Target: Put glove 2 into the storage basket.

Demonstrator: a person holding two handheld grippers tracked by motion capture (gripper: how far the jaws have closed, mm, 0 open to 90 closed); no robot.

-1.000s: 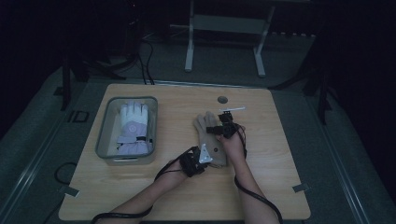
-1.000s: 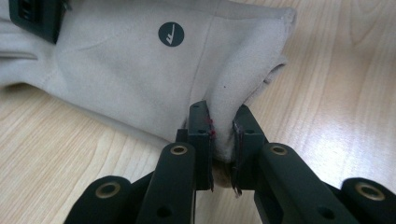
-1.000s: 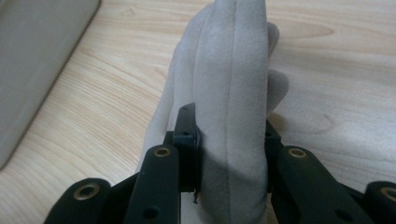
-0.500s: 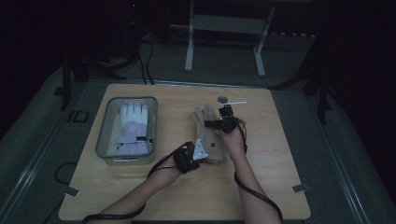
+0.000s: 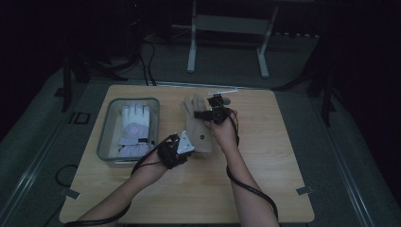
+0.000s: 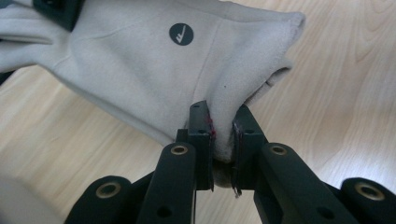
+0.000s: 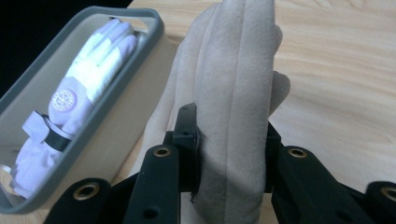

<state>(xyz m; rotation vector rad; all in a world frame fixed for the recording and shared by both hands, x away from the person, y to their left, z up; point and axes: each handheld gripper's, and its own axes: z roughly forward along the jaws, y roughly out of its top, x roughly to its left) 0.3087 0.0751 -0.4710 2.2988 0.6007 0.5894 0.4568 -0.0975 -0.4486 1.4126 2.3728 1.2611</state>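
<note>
The left claw [image 6: 219, 140] is pinching the cuff edge of a beige glove [image 6: 154, 70], its two black jaws nearly closed with a fold of the soft fabric squeezed between them. In the left gripper view the cuff is bunching upward from the jaws, and a small dark round logo [image 6: 181, 34] is sitting on the back of the glove. The right claw [image 7: 229, 154] is clamping the finger end of the same glove [image 7: 233, 93], jaws pressing in on either side of the thick fabric, which is rising upright between them.

In the high view the left claw [image 5: 182, 144] is sitting at the glove's near end and the right claw [image 5: 213, 113] at its far end, with the beige glove [image 5: 197, 132] stretching between them over the middle of the wooden tabletop [image 5: 265, 179]. The person's forearms are reaching in from the bottom edge, cables trailing behind.

To the left of the glove, a grey-rimmed clear bin [image 5: 105, 137] is standing on the tabletop, and a white glove [image 5: 134, 125] is lying inside it, fingers pointing away from the person. In the right gripper view that bin [image 7: 116, 84] is lying just beside the held glove, the white glove [image 7: 79, 93] showing inside it.
</note>
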